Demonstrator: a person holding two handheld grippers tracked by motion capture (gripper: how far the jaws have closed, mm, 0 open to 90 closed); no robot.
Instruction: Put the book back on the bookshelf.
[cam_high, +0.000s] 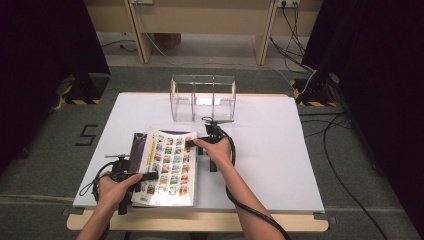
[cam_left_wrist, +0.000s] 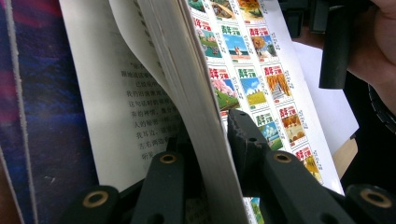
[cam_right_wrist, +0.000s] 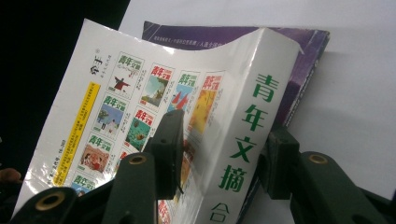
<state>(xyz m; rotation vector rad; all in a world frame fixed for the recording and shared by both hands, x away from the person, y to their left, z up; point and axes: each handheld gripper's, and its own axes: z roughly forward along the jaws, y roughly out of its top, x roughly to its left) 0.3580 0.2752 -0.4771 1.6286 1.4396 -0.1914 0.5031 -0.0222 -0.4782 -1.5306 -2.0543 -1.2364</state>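
Left gripper (cam_high: 150, 176) clamped on free edge of thick paperback (cam_high: 167, 167), keeping page block lifted off dark front cover (cam_left_wrist: 37, 116). Right gripper (cam_high: 192, 143) jaws apart, straddling spine at far end, pads not visibly pressing; likely steadying book for closing. Book near front-left of white table (cam_high: 280, 155). Glossy back cover, matte pages. Clear box (cam_high: 202, 97) behind.

A clear acrylic box (cam_high: 202, 97) stands on the white table (cam_high: 280, 150)
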